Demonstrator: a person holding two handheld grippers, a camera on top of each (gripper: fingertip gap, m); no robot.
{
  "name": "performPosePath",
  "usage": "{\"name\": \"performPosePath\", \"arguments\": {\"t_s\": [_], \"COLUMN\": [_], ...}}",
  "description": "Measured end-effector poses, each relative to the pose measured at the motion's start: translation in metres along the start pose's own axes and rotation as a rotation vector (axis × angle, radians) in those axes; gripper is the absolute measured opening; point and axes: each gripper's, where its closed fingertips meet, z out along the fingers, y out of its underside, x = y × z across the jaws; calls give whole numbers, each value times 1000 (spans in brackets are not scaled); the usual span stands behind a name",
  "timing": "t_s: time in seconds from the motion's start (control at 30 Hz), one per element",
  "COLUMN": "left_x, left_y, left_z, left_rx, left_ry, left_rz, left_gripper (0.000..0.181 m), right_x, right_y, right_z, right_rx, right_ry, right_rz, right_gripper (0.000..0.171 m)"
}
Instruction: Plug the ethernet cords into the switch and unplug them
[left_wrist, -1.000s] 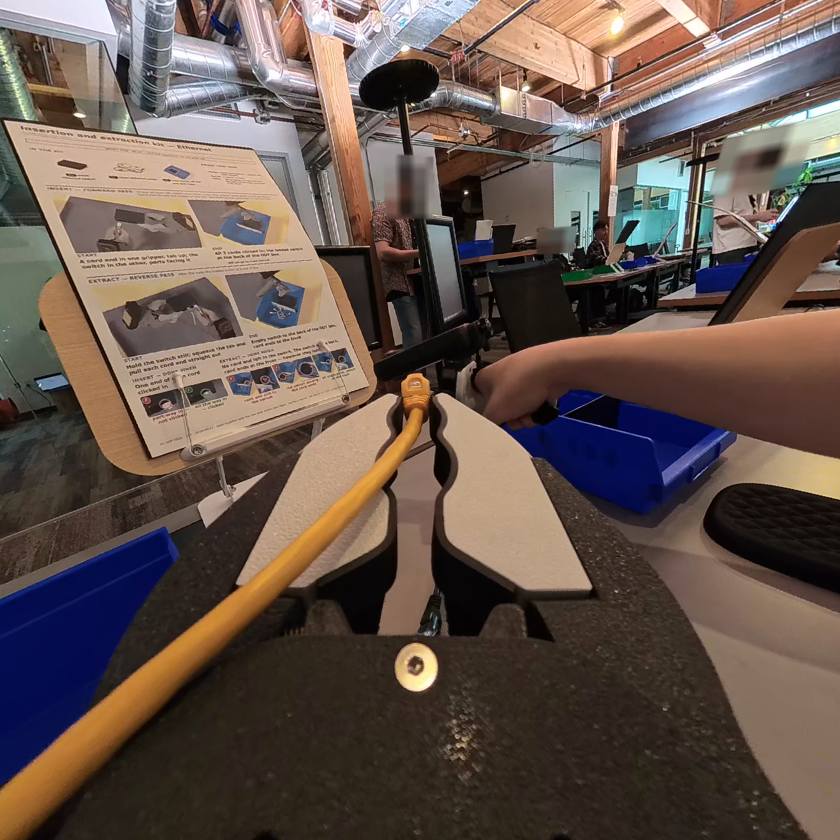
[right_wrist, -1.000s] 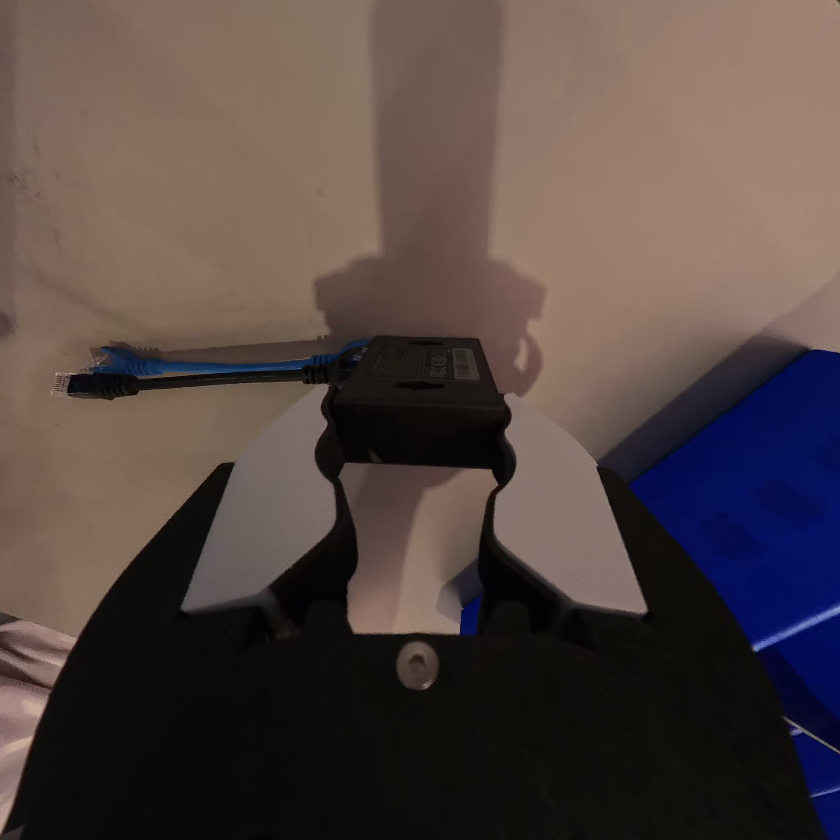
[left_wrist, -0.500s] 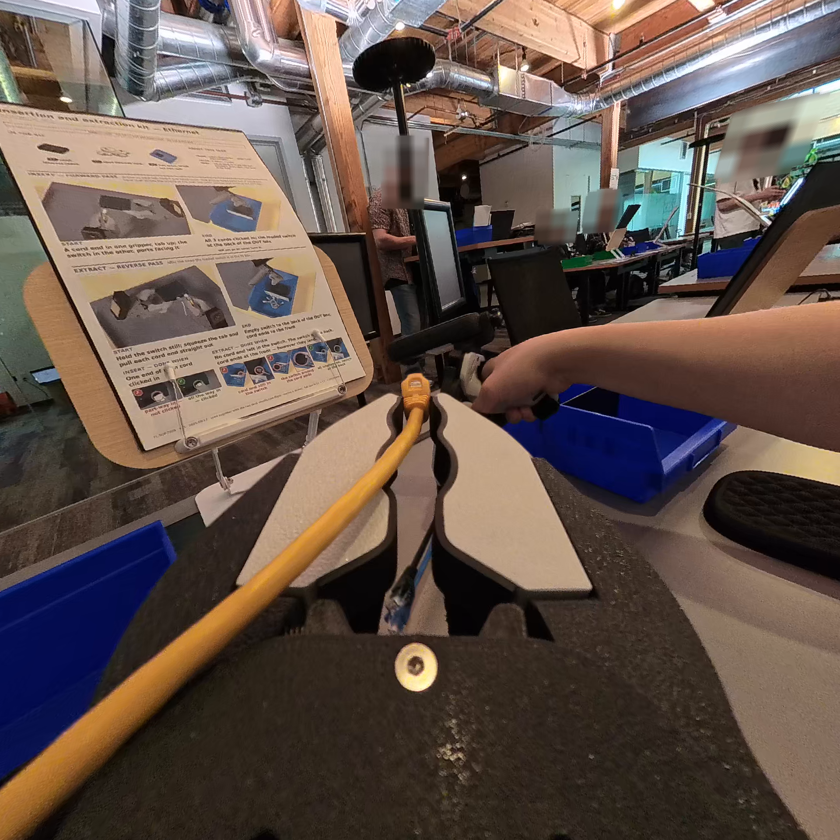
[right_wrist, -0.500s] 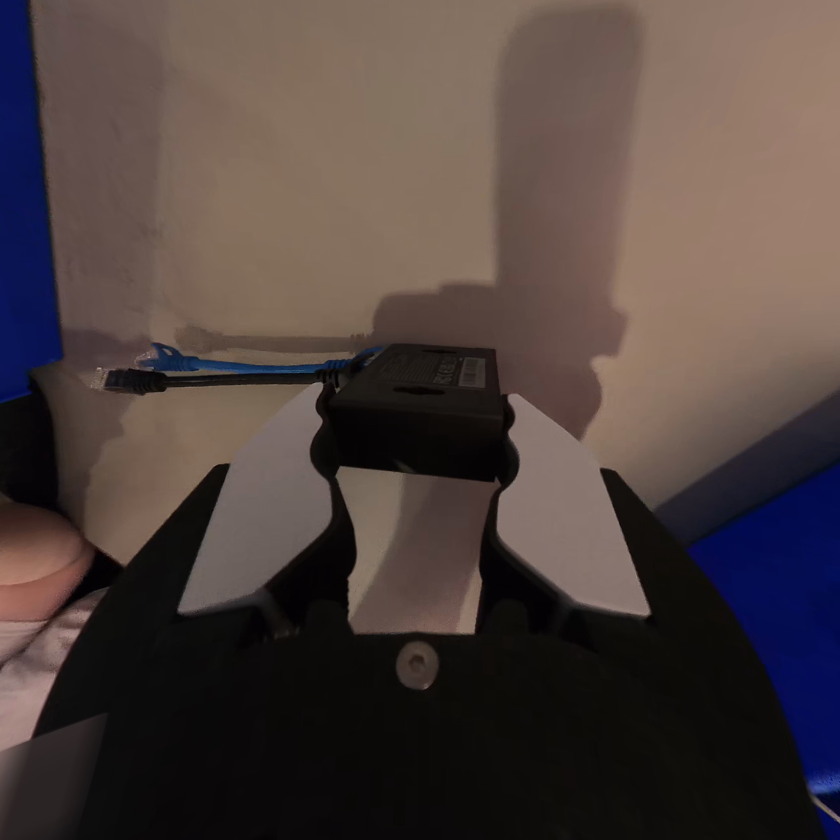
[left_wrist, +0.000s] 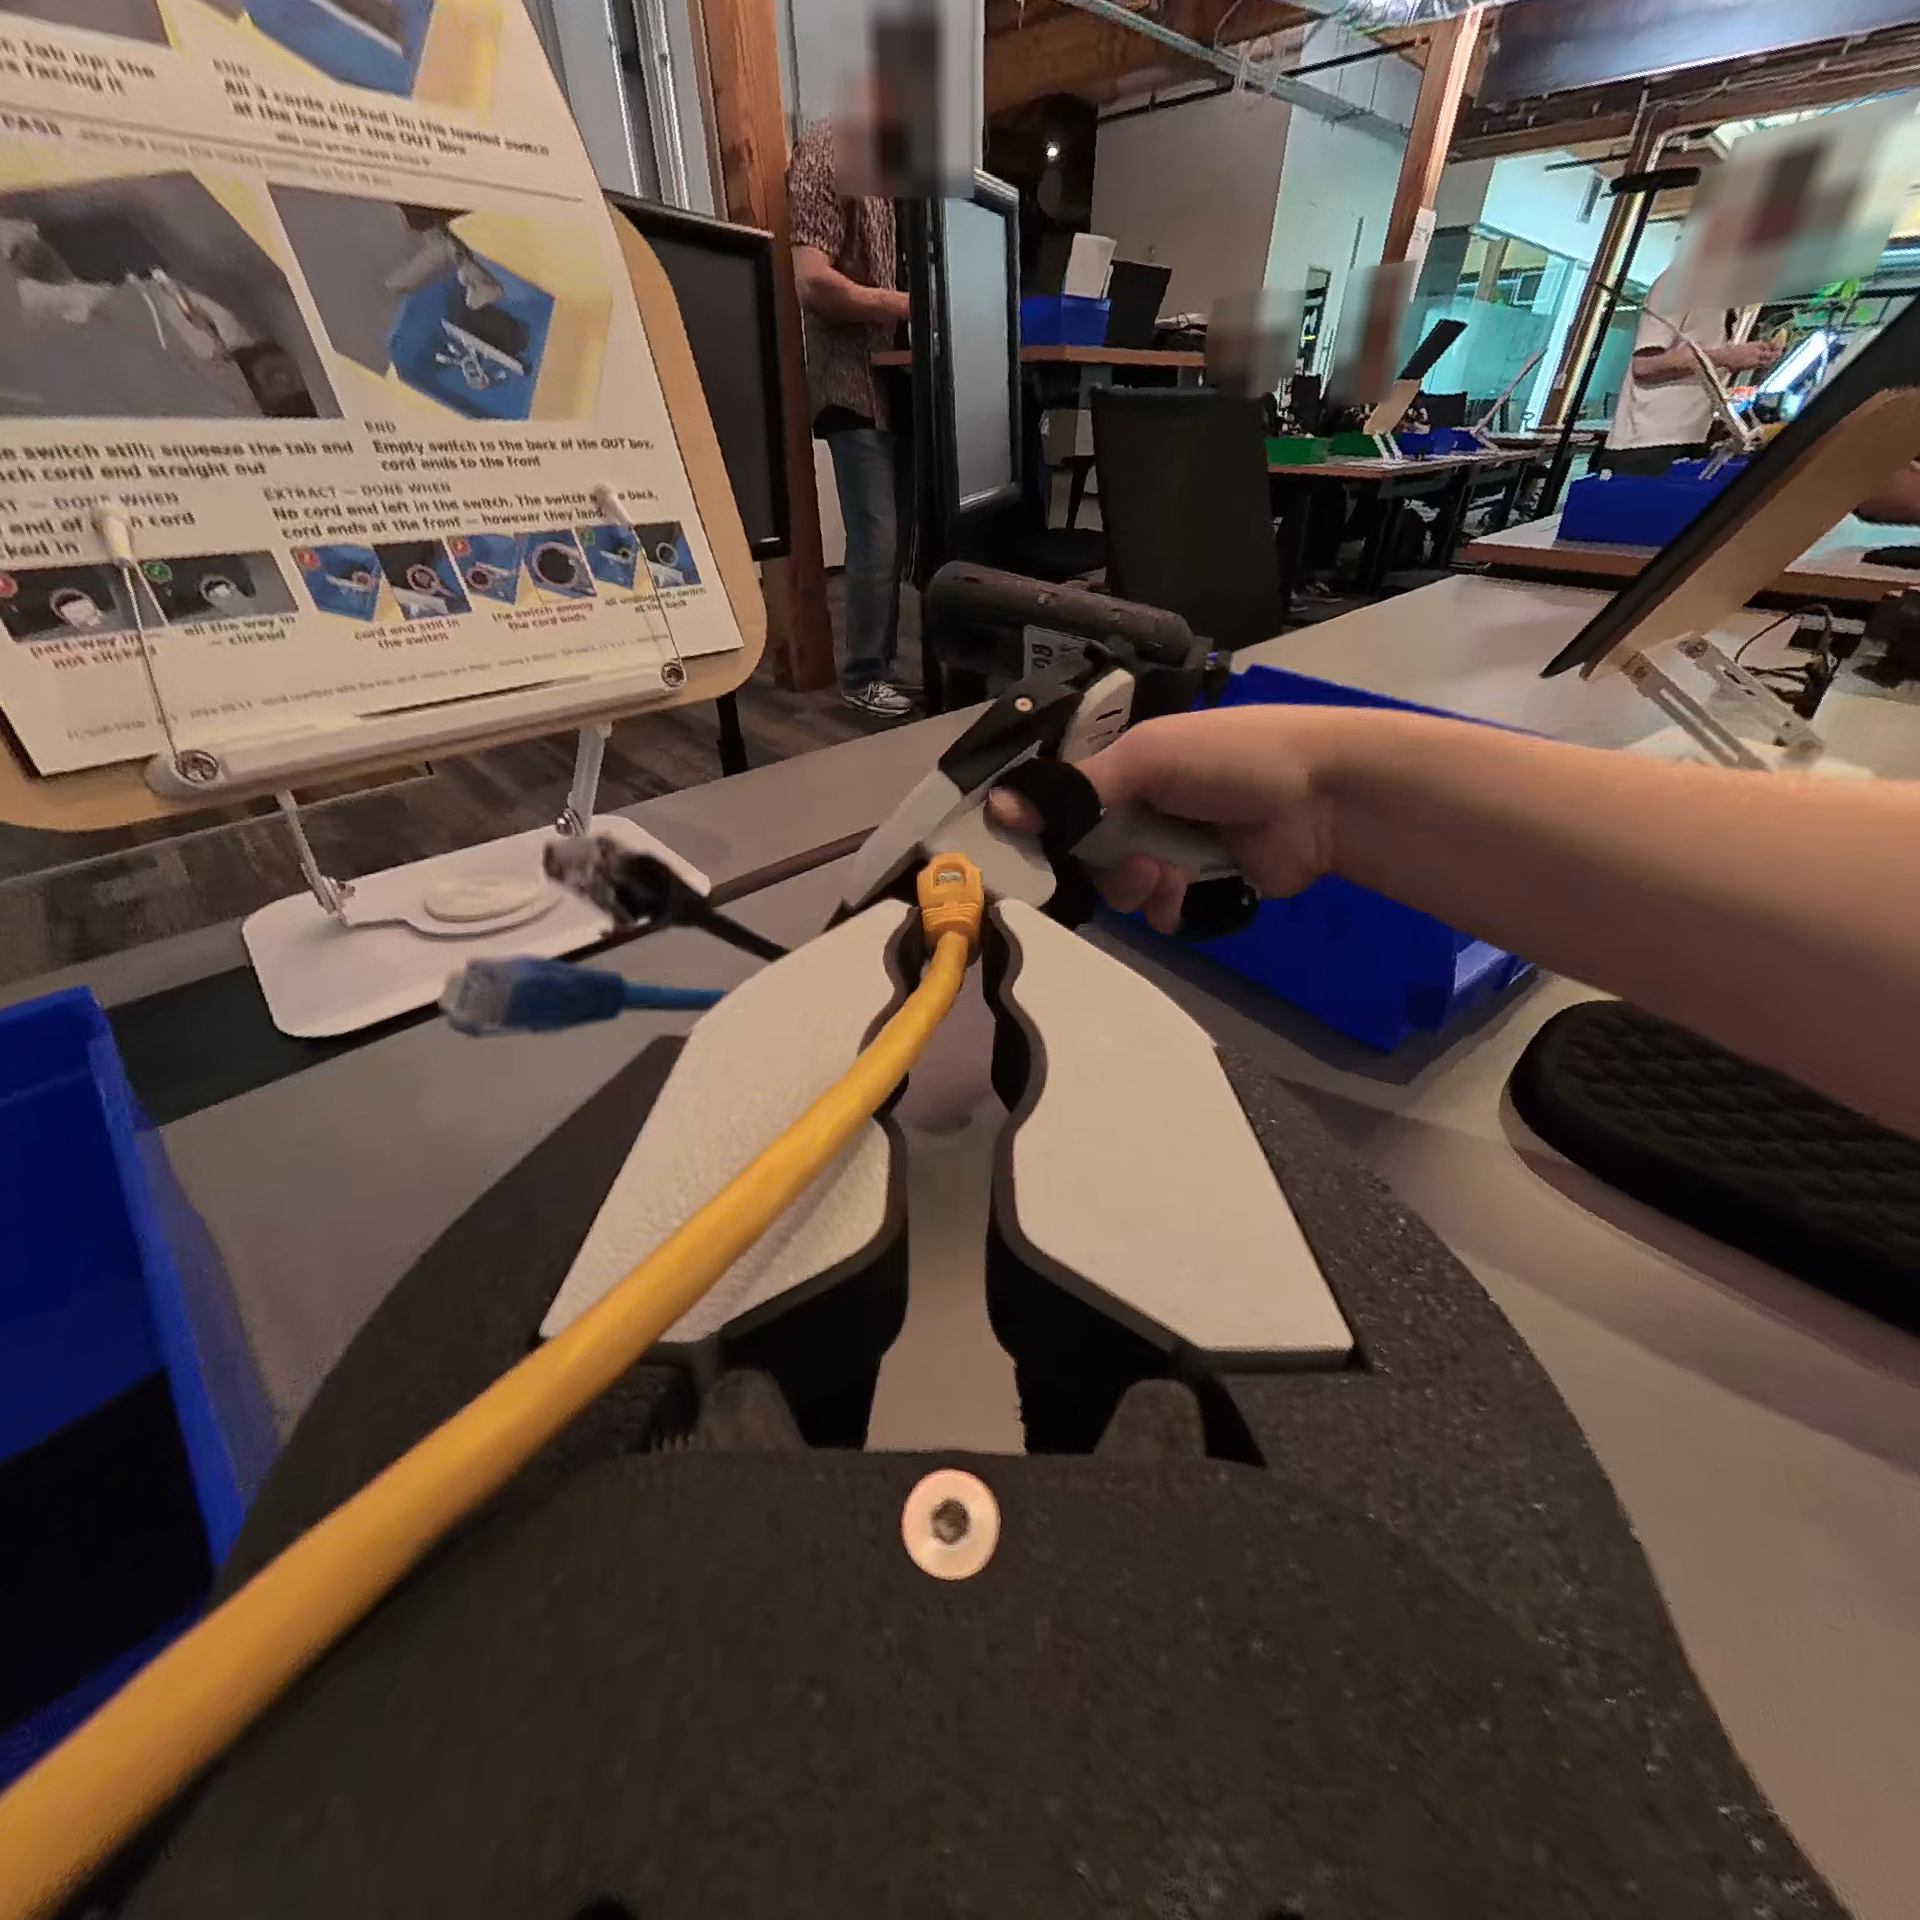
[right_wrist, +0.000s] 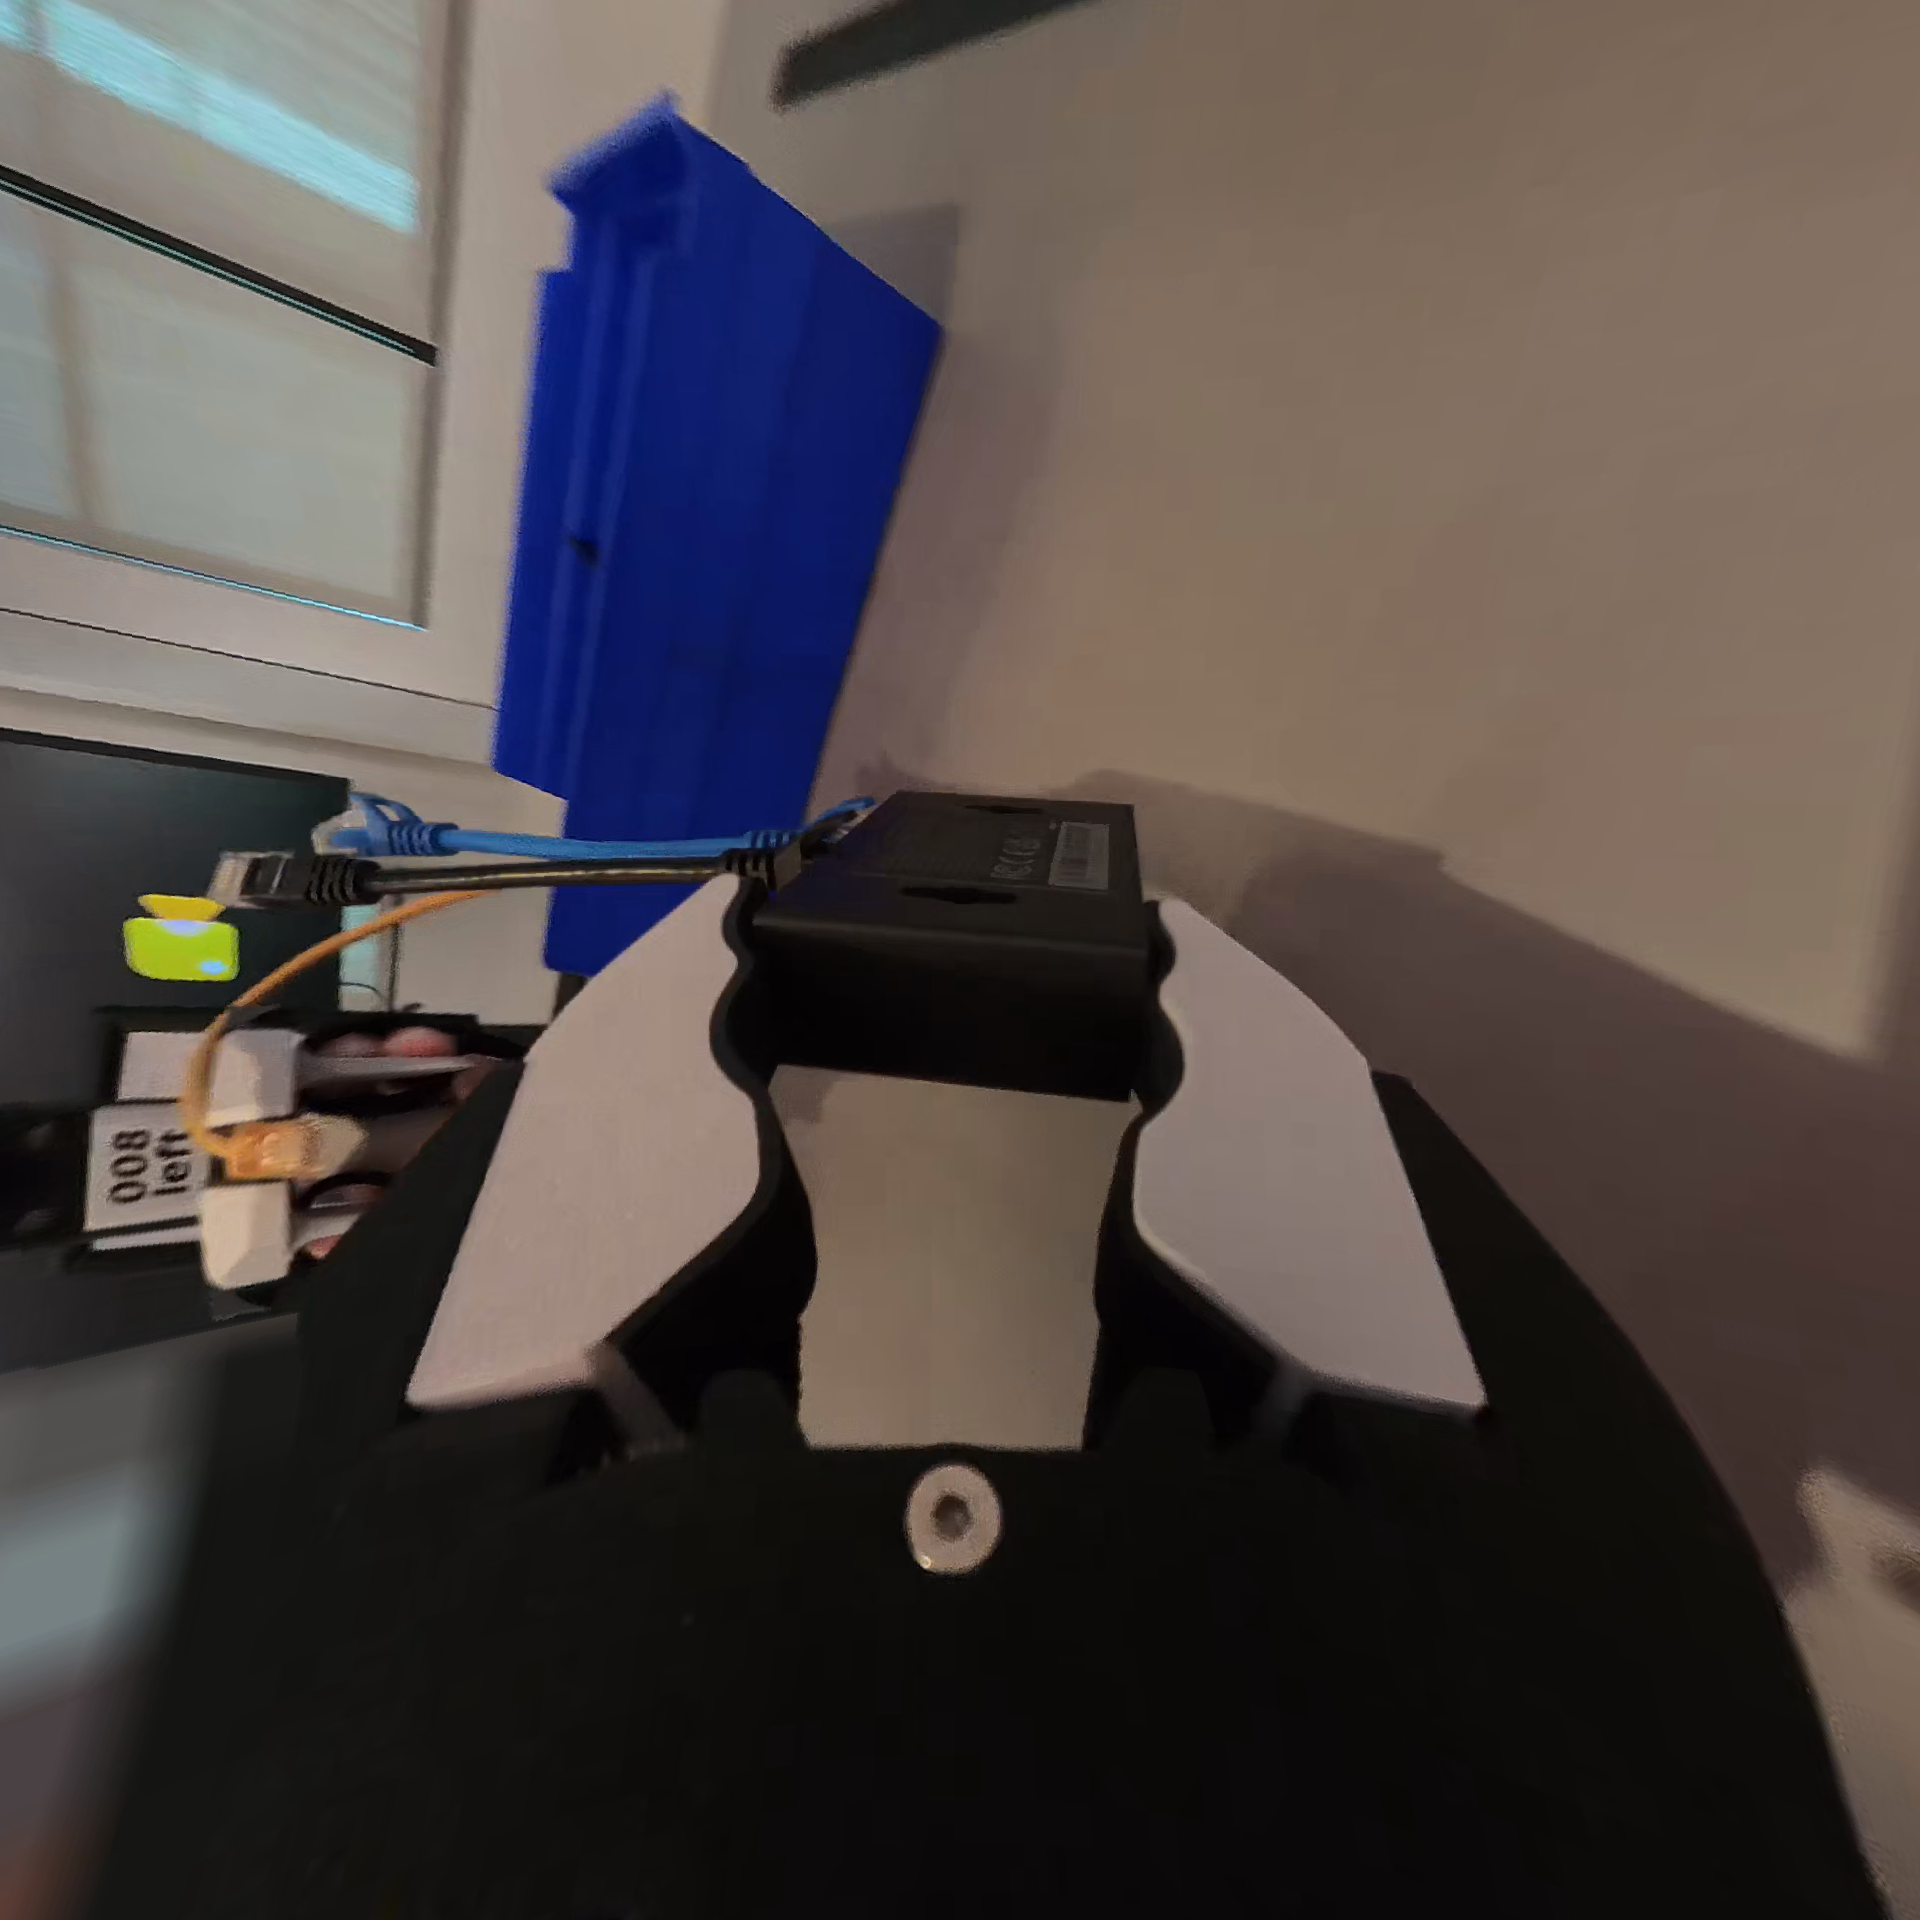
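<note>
My left gripper (left_wrist: 951, 923) is shut on the yellow ethernet cord (left_wrist: 727, 1195), just behind its plug (left_wrist: 948, 891). My right gripper (right_wrist: 956, 930) is shut on the black switch (right_wrist: 997, 847) and holds it above the table. A blue cord (right_wrist: 499, 834) and a black cord (right_wrist: 520, 879) are plugged into the switch's left side; their free ends stick out left. In the left wrist view the right gripper (left_wrist: 940, 831), held by a hand, is just beyond the yellow plug, and the black cord end (left_wrist: 613, 883) and blue cord end (left_wrist: 520, 995) hang left. The switch is hidden there.
An instruction board (left_wrist: 343, 364) on a white stand is at the back left. One blue bin (left_wrist: 62, 1195) is at the left and another (left_wrist: 1351, 966) lies under the arm. A black mat (left_wrist: 1714, 1122) is at the right. People stand at desks far behind.
My right gripper has swung round with the switch and now faces the left gripper and yellow cord. The blue and black cord ends have come into the left wrist view, which has tilted down.
</note>
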Motion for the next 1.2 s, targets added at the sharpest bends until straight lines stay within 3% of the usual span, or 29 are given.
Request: {"name": "performPosePath", "arguments": {"t_s": [0.33, 0.57, 0.9, 1.2], "left_x": [-20, -35, -42, -49], "left_y": [10, 8, -20, -32], "left_z": [9, 8, -6, -12], "left_rx": [14, 46, 177, 209], "left_ry": [-36, -107, -204, -235], "left_rz": [-146, -140, -18, 27], "left_gripper": [10, 11, 9, 10], "right_x": [-62, -106, -145, -165], "right_y": [3, 8, -2, -7], "right_z": [16, 21, 6, 5], "right_rx": [288, 372, 628, 774], "right_ry": [-137, -238, -174, -84], "right_rz": [-242, -363, -719, -884], "right_gripper": [65, 65, 68, 65]}}
